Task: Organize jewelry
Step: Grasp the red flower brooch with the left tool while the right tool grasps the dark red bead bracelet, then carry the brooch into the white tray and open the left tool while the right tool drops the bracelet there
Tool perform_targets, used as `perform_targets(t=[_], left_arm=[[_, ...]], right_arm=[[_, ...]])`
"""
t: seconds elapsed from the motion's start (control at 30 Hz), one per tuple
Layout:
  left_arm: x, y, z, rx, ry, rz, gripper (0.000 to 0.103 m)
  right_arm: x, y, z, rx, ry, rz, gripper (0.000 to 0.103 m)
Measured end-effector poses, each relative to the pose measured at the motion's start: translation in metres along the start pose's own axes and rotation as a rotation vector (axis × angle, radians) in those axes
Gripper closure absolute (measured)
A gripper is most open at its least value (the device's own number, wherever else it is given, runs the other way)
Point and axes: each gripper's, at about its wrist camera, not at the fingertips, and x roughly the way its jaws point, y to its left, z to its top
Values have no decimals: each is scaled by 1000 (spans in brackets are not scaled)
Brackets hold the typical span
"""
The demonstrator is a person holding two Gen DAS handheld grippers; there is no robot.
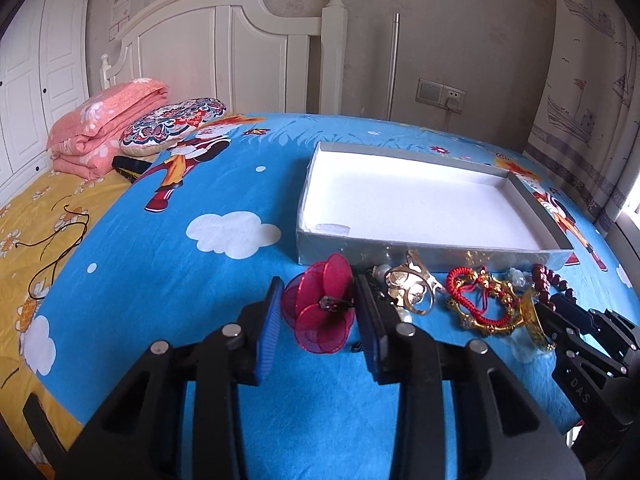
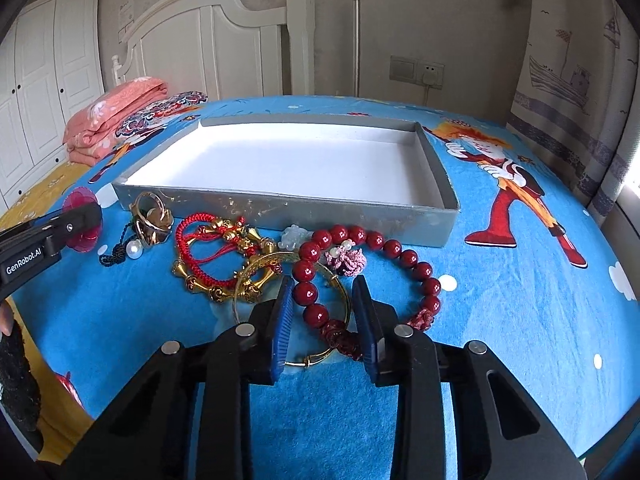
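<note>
A row of jewelry lies on the blue bedsheet in front of a grey, white-lined box (image 1: 432,254) (image 2: 280,208). My left gripper (image 1: 318,304) is open, its fingers on either side of a magenta flower hair clip (image 1: 320,312) (image 2: 80,200). My right gripper (image 2: 322,300) (image 1: 560,312) is open around the near side of a dark red bead bracelet (image 2: 372,240) and a thin gold bangle (image 2: 312,360). Between them lie a gold ring-like piece (image 1: 412,288) (image 2: 152,220), a pearl (image 2: 134,250), and red cord with gold ornaments (image 1: 480,300) (image 2: 216,256).
Folded pink bedding (image 1: 104,128) and a patterned round cushion (image 1: 172,124) lie at the bed's head by the white headboard (image 1: 224,48). A dark cord (image 1: 56,248) lies on the yellow sheet at left. A curtain (image 2: 576,80) hangs at right.
</note>
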Motion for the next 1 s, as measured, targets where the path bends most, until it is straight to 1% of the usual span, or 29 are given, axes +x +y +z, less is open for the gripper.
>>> perform_targets(t=[0.07,0.1,0.13,0.17,0.33,0.57,0.77,1.0], left_arm=[[2,-1,-2,-1,7,-6,68],[3,-2,-3,1,10,-8,68],[2,-3,-4,3,9,-9,68],[1,-3,-4,6,6,-9,68],[-10,-9,-4,27,-24,-4,68],[-27,-15,-11,29,-55,-31,68],[-36,-23,-15,45,-66,-46,68],[-38,-27,-12,54,-71,-44,68]], right_arm=[[-1,1,0,-9,-8,2,77],[-4,0,0,-6,-22,14,84],[-6,-1,0,0,-31,22,88],[-10,-2,0,7,-47,30,89],[-29,-6,-1,19,-95,41,89],[-60,-18,-5,56,-185,13,89],[-72,-22,-6,69,-217,11,89],[-73,-23,-1,71,-228,9,89]])
